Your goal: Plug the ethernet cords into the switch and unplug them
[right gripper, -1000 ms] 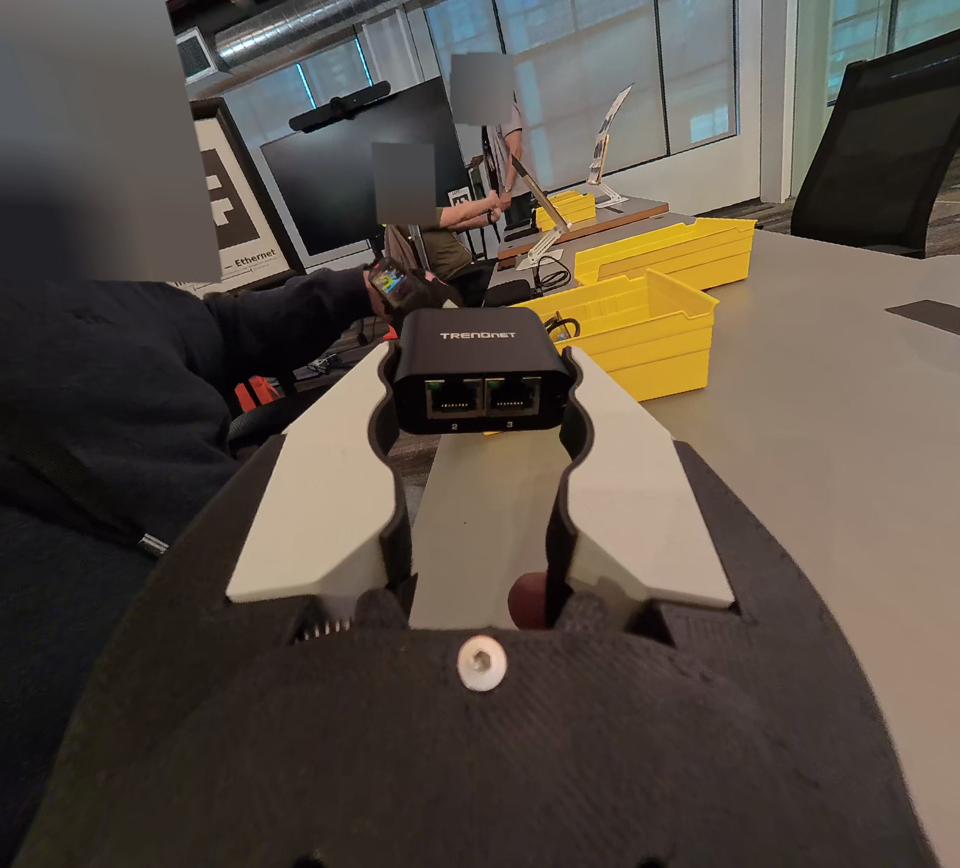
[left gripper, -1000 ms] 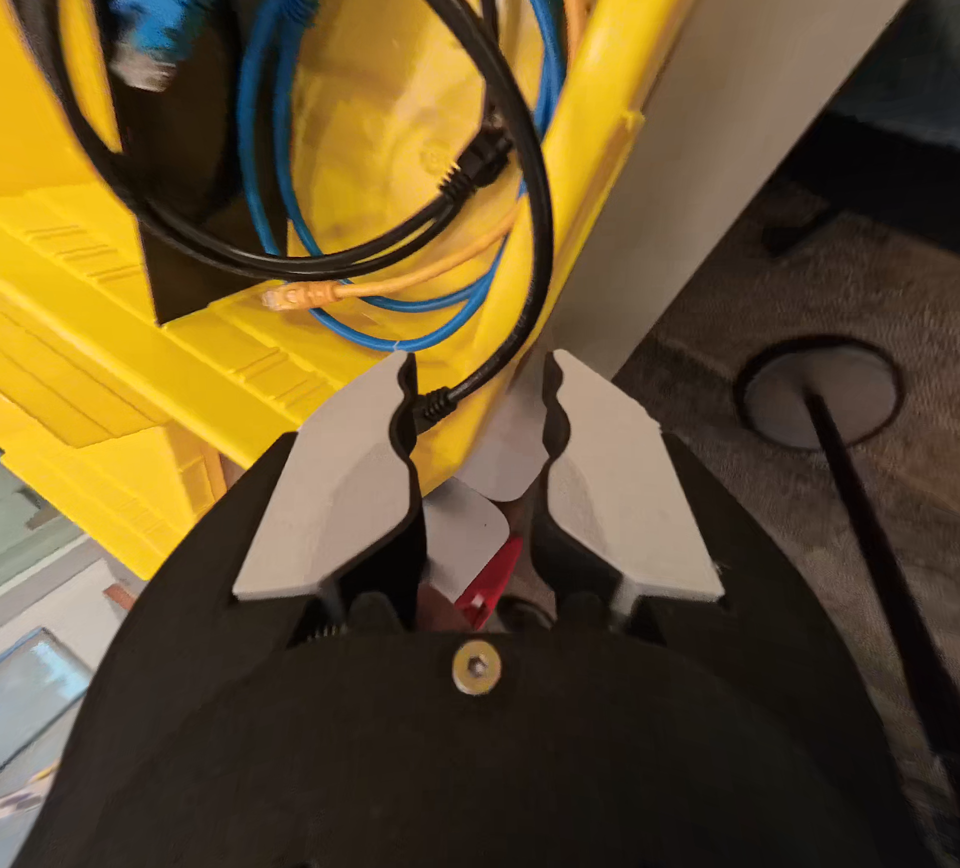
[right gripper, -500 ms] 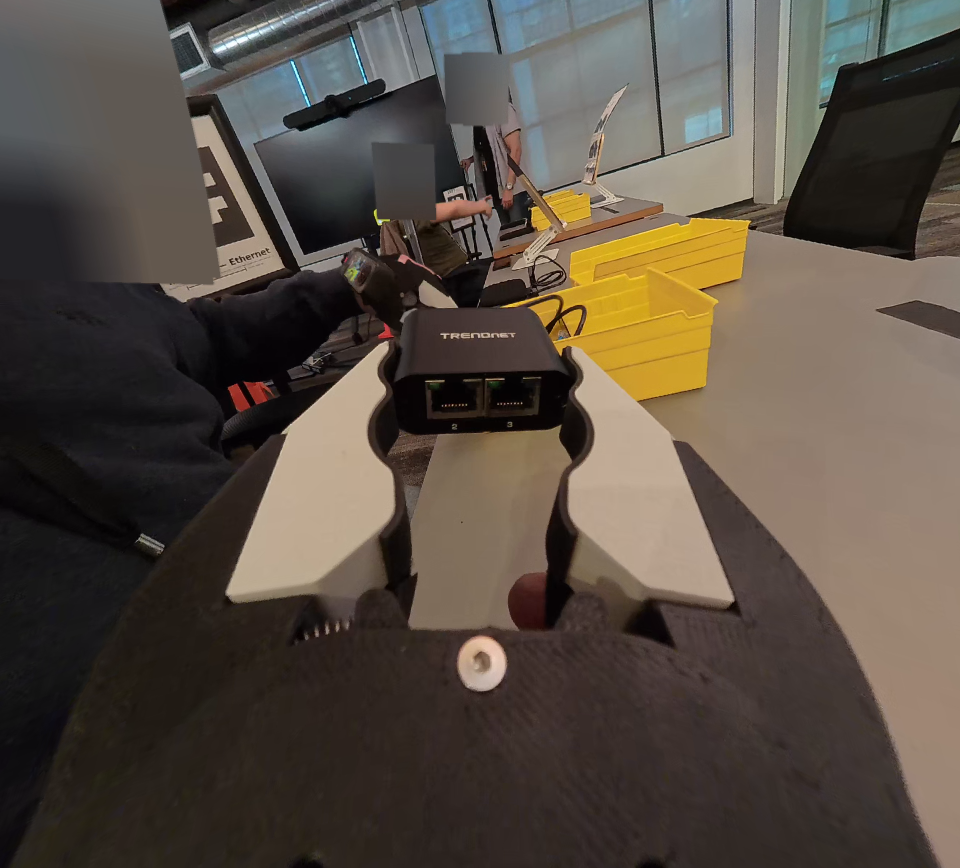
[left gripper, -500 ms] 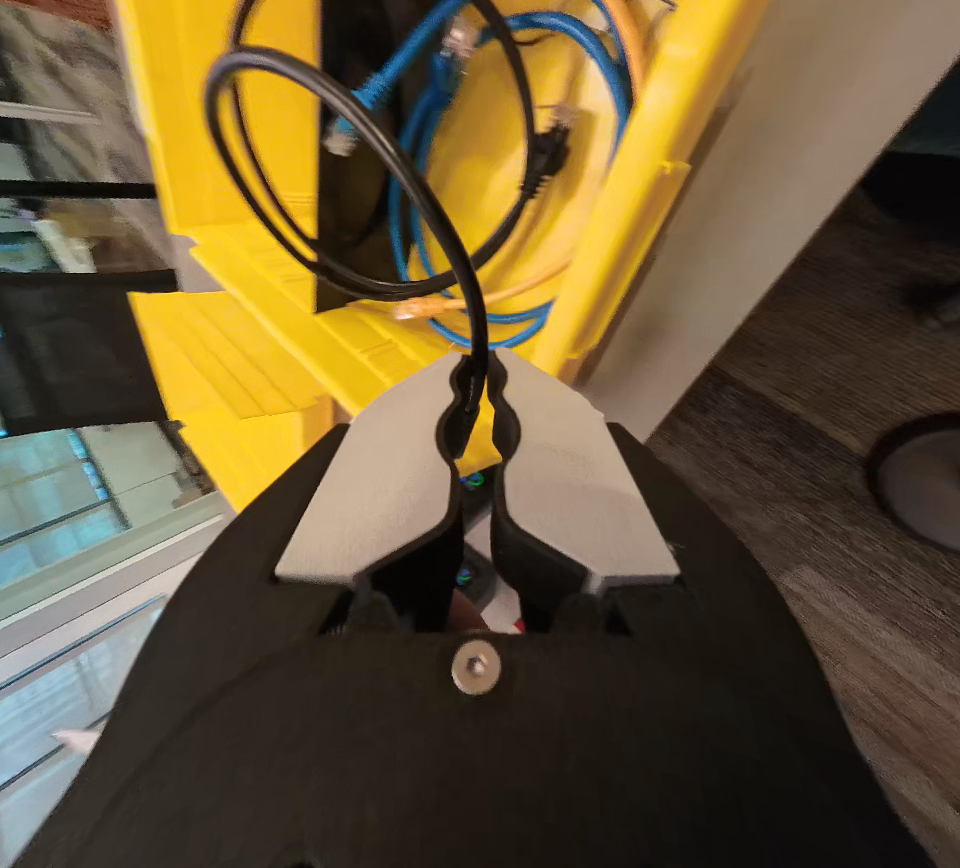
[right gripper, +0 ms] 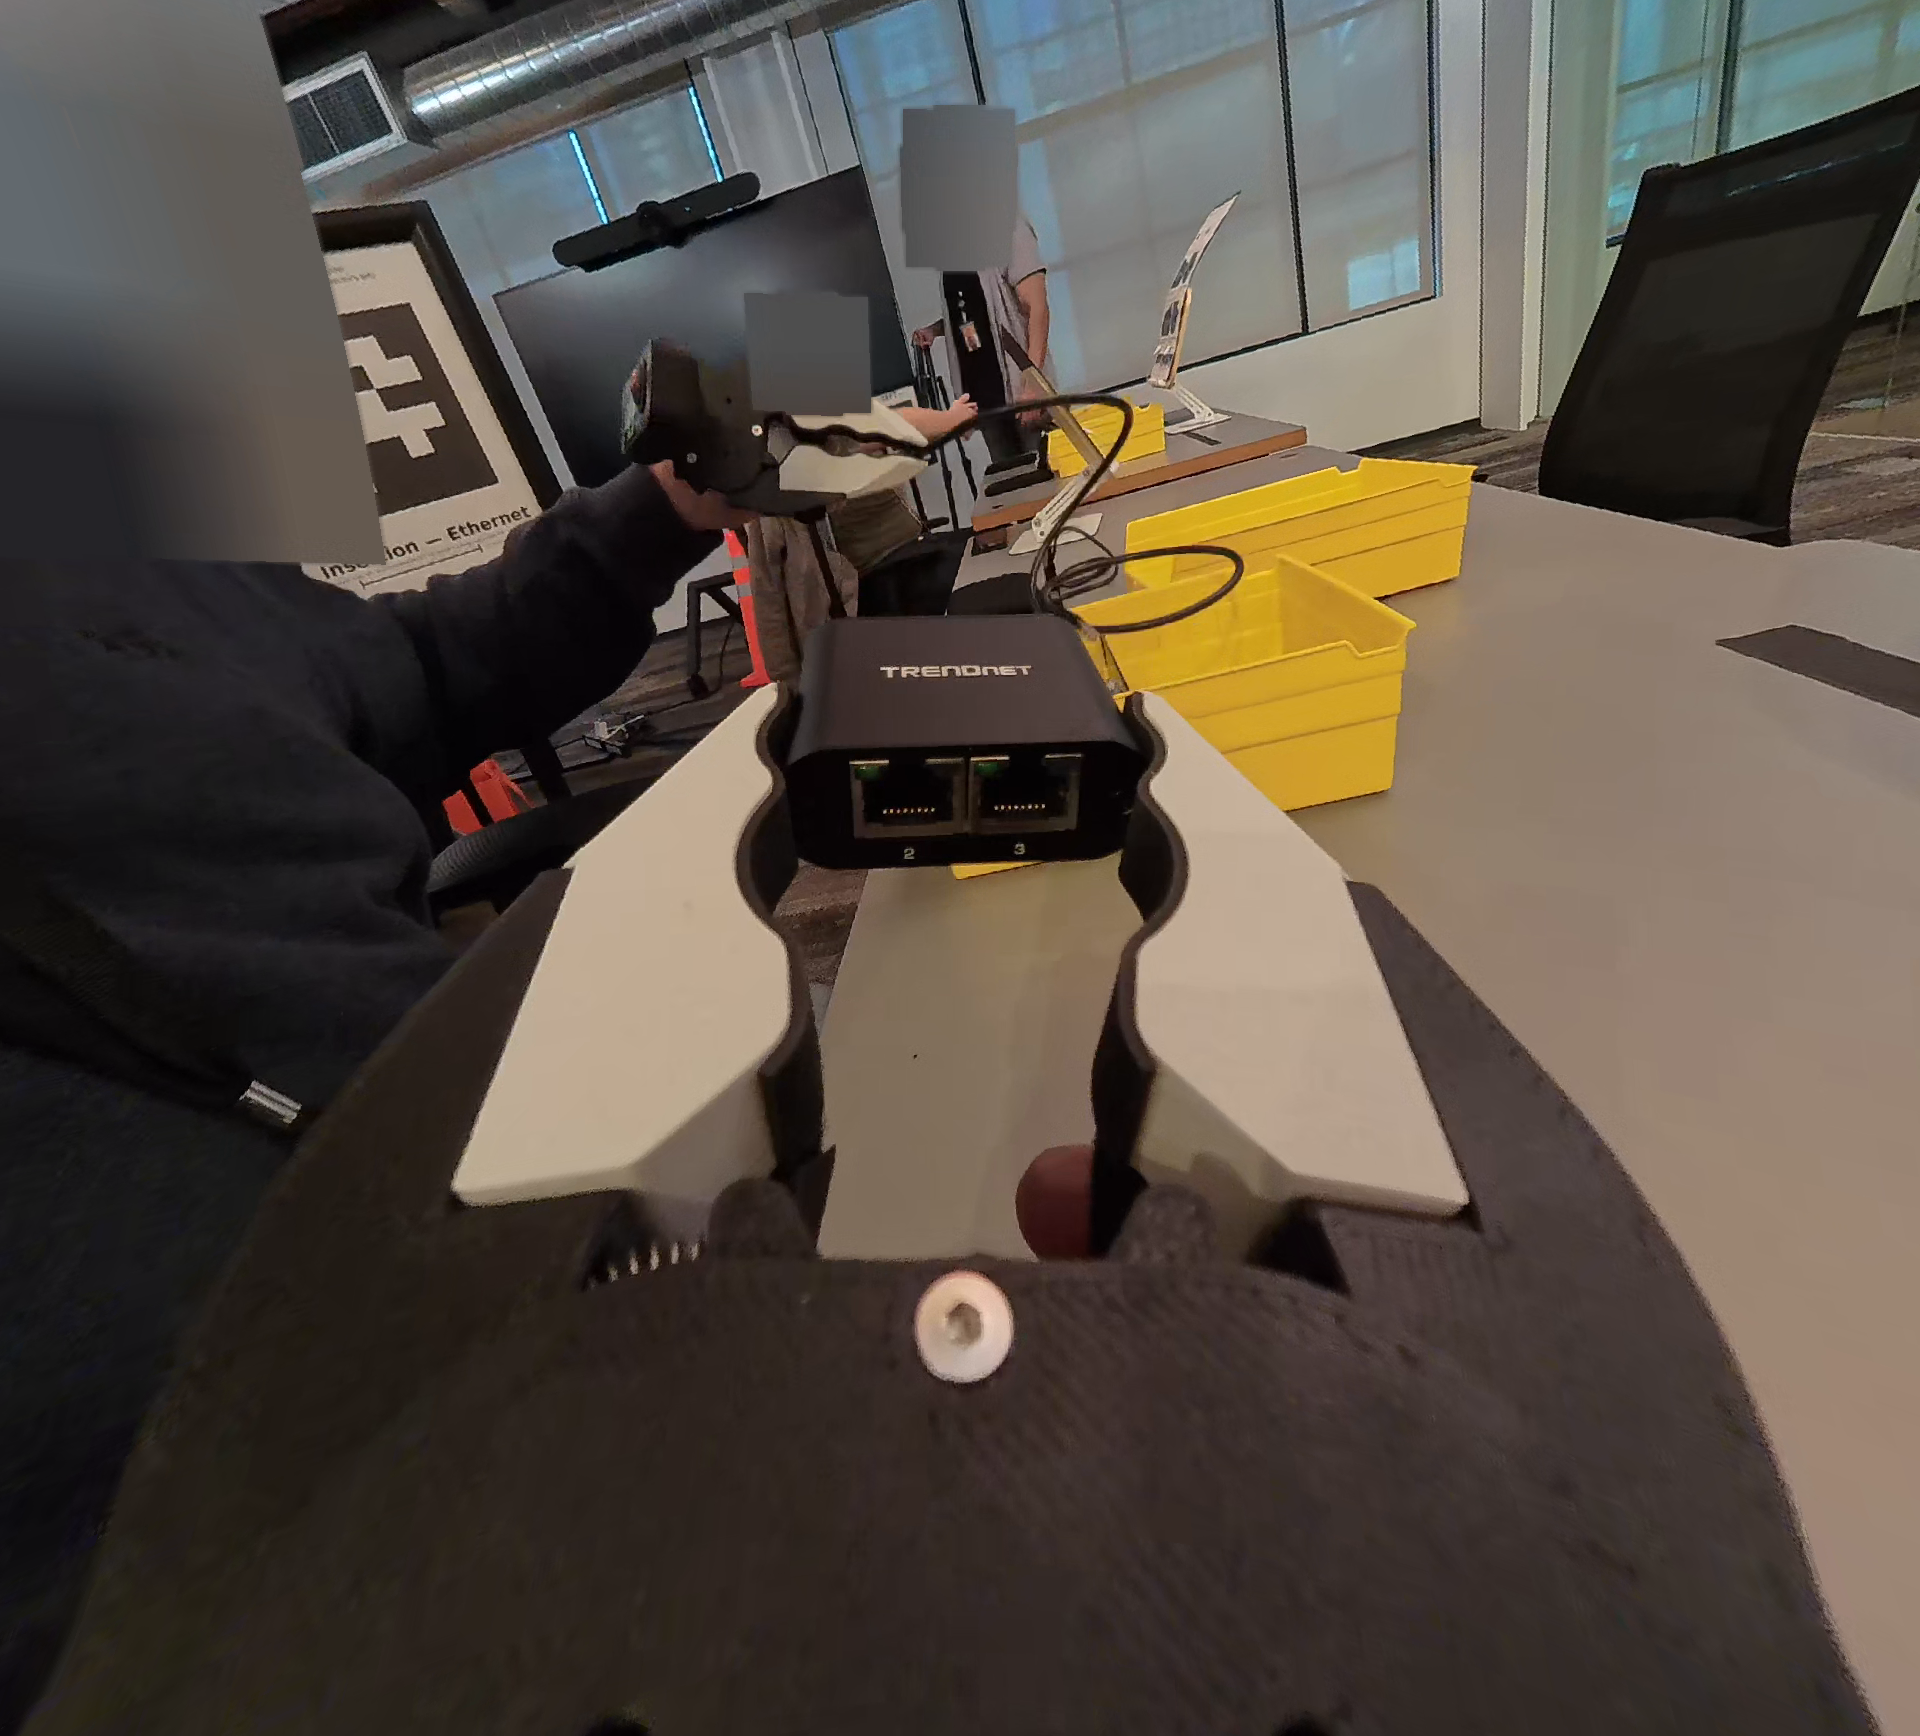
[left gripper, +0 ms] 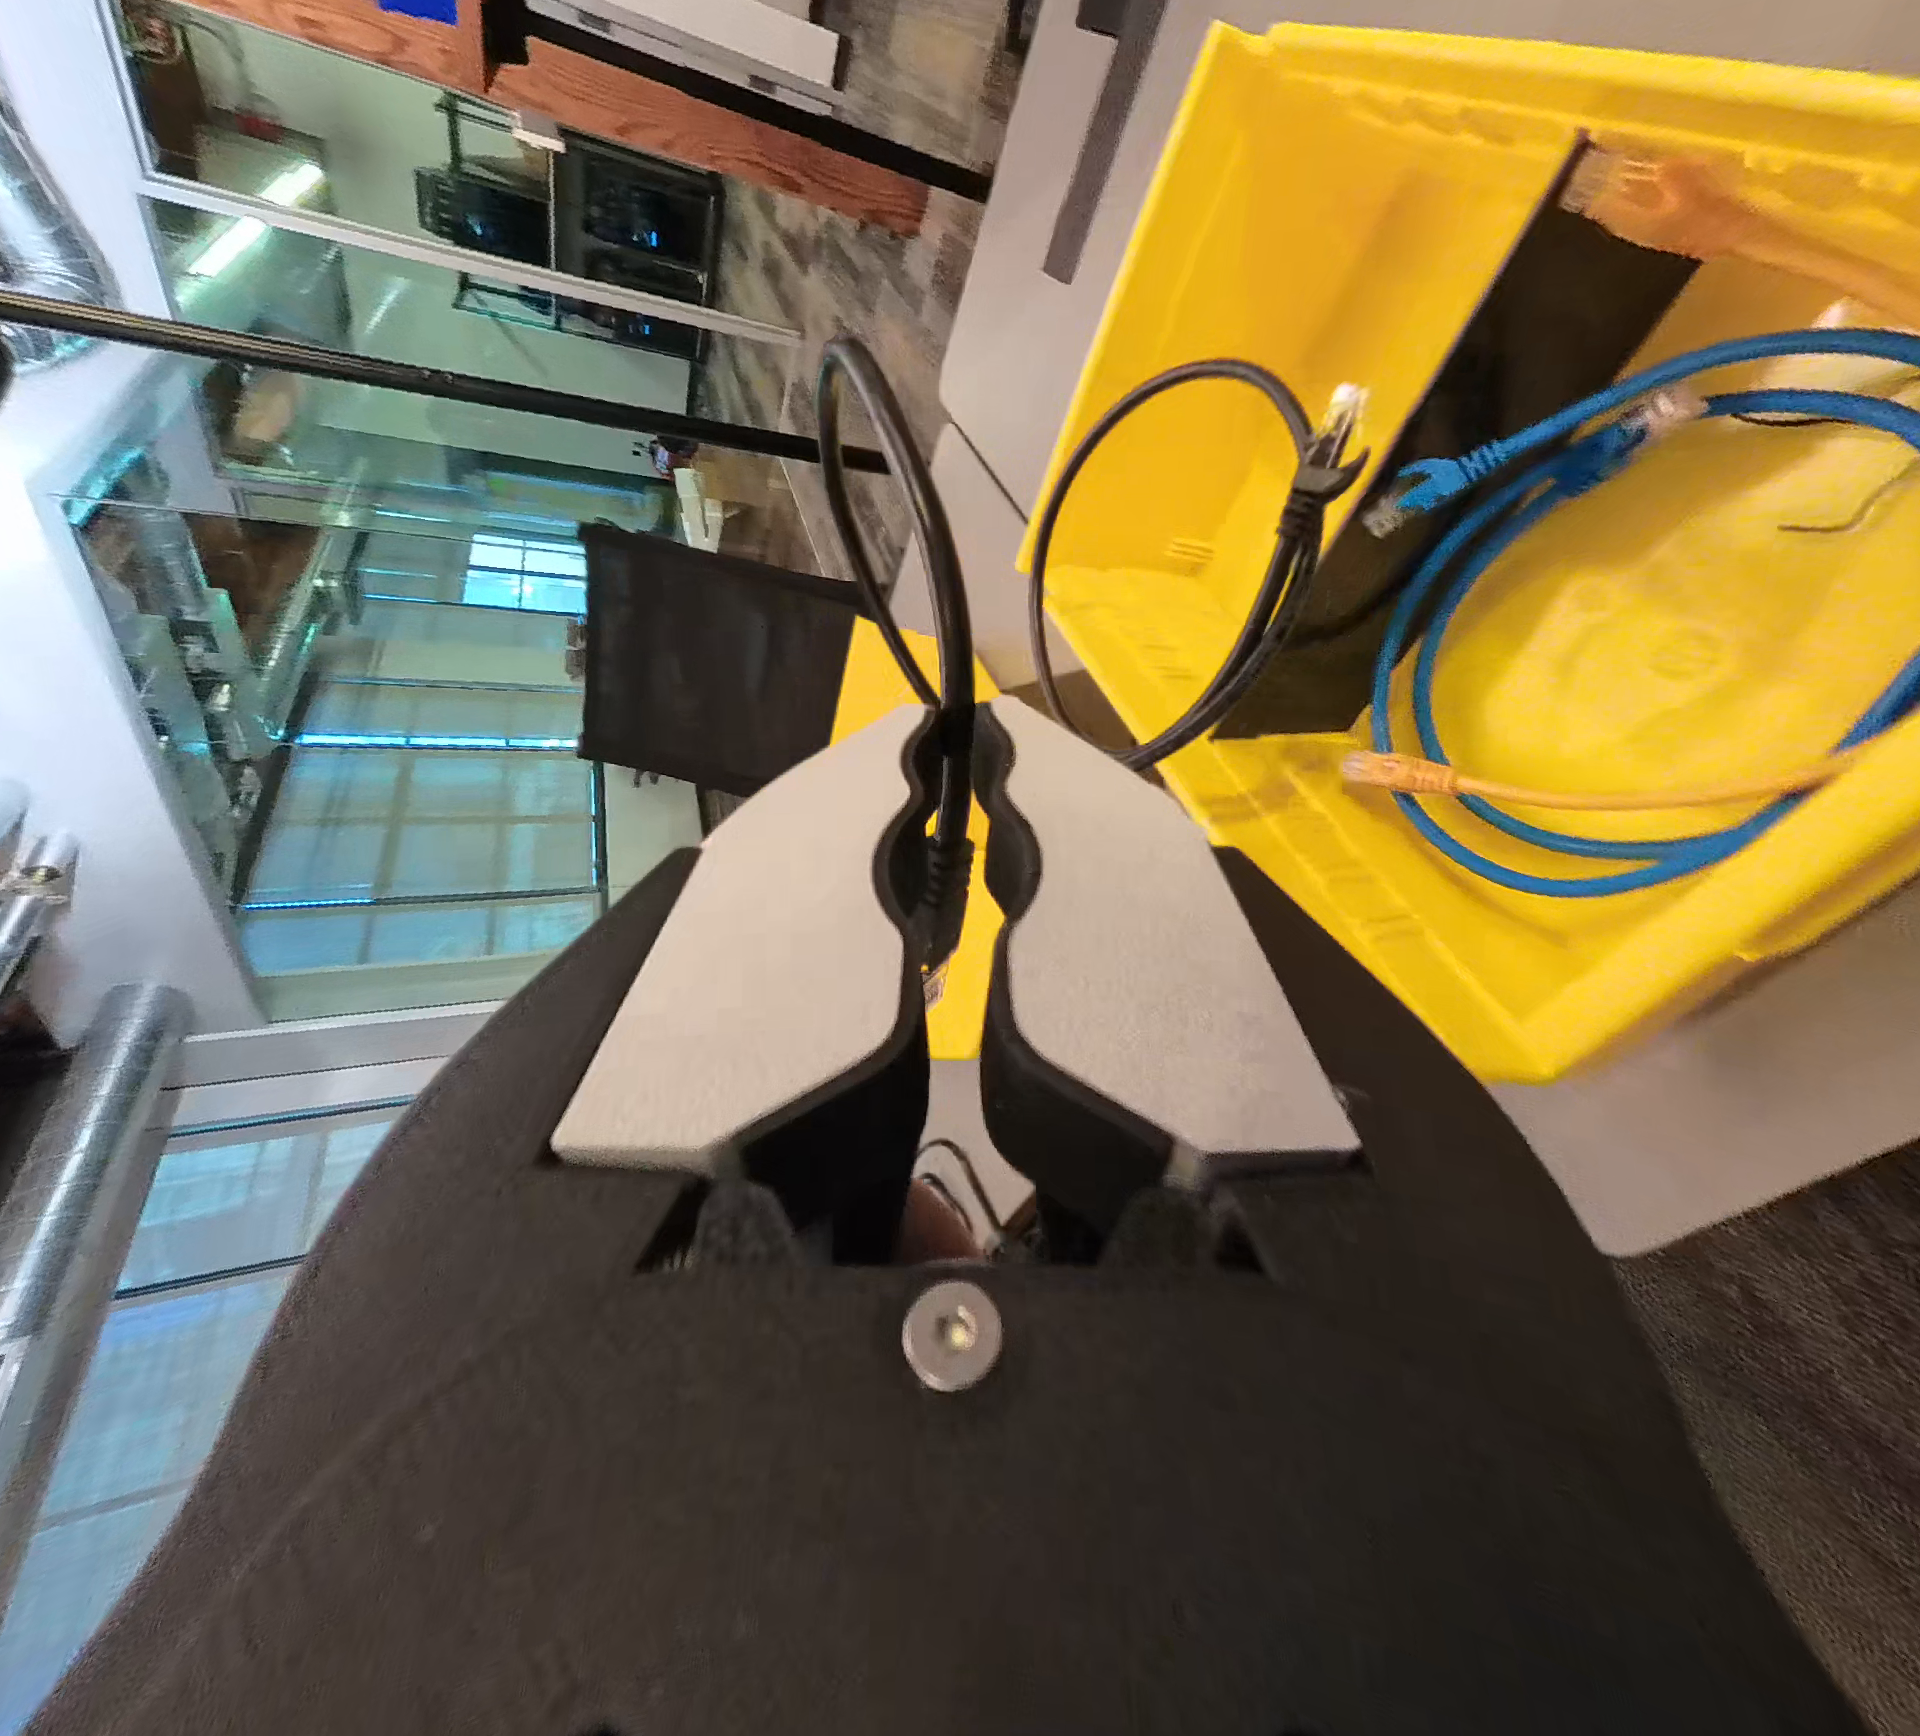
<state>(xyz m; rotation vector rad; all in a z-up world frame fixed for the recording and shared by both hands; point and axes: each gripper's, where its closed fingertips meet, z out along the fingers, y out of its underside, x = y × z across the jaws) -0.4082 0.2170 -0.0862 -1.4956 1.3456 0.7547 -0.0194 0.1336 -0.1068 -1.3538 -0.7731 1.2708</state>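
My left gripper (left gripper: 951, 751) is shut on a black ethernet cord (left gripper: 940, 606) near one plug, which points back between the fingers. The cord loops up and its other plug (left gripper: 1325, 455) hangs over the yellow bin (left gripper: 1455, 990). A blue cord (left gripper: 1475, 803) and an orange cord (left gripper: 1538, 791) lie in that bin. My right gripper (right gripper: 956, 730) is shut on the small black switch (right gripper: 951, 741), held above the grey table (right gripper: 1621, 907), its two empty ports facing the camera. The left gripper (right gripper: 831, 460) also shows in the right wrist view, raised at the left with the black cord (right gripper: 1122, 543) trailing to the bin (right gripper: 1268, 678).
More yellow bins (right gripper: 1309, 512) stand farther back on the table. A black chair (right gripper: 1714, 315) is at the right. The holder's dark sleeve (right gripper: 312, 720) fills the left. Two people stand beyond, by a dark screen (right gripper: 707, 325) and a framed sign (right gripper: 416, 398).
My left gripper closed on the black cord, lifted it out of the bin and turned away from it. The right gripper has held the switch steady.
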